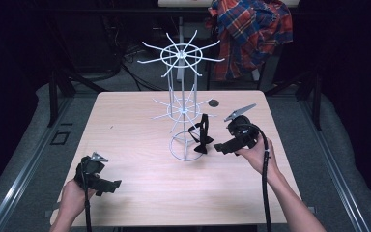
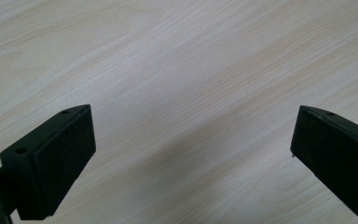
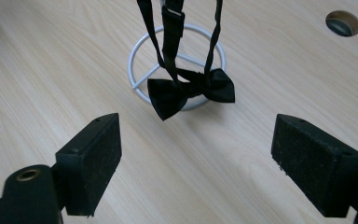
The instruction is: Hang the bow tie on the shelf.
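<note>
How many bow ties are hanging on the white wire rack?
1. The black bow tie hangs from a lower arm of the white wire rack, near its ring base. No other is visible.

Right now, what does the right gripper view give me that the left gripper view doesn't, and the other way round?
The right gripper view has the black bow tie hanging by its strap in front of the open jaws, over the white ring base of the wire stand, plus a round hole in the table at upper right. The left gripper view has nothing of its own, just bare wood between its jaws. Both show light wooden tabletop and a pair of black jaws spread wide, holding nothing.
</note>
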`<state>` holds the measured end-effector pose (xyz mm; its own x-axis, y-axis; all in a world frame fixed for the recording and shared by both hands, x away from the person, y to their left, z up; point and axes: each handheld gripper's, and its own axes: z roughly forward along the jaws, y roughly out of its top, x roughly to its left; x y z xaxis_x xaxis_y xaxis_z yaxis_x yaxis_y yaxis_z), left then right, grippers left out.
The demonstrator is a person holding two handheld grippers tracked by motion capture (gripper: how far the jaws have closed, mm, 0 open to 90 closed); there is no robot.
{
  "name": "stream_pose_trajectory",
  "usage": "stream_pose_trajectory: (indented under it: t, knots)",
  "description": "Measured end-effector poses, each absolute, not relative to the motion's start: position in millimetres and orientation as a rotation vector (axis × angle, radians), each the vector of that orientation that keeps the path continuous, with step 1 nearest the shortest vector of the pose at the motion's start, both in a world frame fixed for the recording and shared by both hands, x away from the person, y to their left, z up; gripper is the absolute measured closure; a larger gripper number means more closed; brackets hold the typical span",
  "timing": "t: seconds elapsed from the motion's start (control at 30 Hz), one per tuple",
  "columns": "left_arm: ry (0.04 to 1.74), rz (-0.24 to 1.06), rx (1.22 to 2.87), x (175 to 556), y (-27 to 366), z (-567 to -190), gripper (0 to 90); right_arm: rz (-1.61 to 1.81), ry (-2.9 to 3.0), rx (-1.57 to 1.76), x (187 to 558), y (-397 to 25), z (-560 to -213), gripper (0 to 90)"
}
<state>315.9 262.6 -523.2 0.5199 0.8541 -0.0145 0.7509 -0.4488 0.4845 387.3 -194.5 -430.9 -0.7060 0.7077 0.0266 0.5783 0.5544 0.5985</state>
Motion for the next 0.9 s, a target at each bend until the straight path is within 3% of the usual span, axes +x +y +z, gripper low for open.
stream_pose_trajectory:
  t: [0.9]
  knots:
    - [1.311, 0.328, 2.331, 316, 261, -523, 0.0, 0.692, 2.675, 1.134, 360, -208, -457, 4.4]
